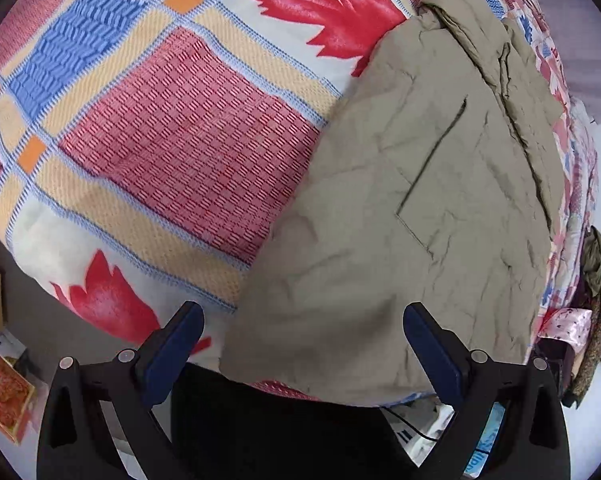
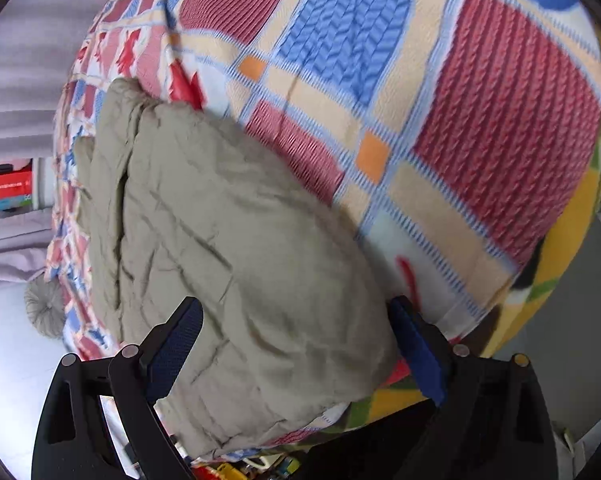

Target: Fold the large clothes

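A khaki padded jacket (image 1: 420,208) lies folded on a bed covered by a patchwork blanket (image 1: 172,128). A slanted pocket slit shows on its top layer. My left gripper (image 1: 304,344) is open above the jacket's near edge, its blue-padded fingers (image 1: 176,344) spread wide and holding nothing. In the right wrist view the same jacket (image 2: 228,248) lies on the blanket (image 2: 440,120). My right gripper (image 2: 296,340) is open over the jacket's near end, empty.
The bed's edge runs just below the jacket in both views. Boxes and red printed items (image 1: 4,388) lie on the floor at left. Dark clothes (image 1: 592,312) hang at the bed's right side. A grey curtain (image 2: 24,80) and a round cushion (image 2: 46,308) are at left.
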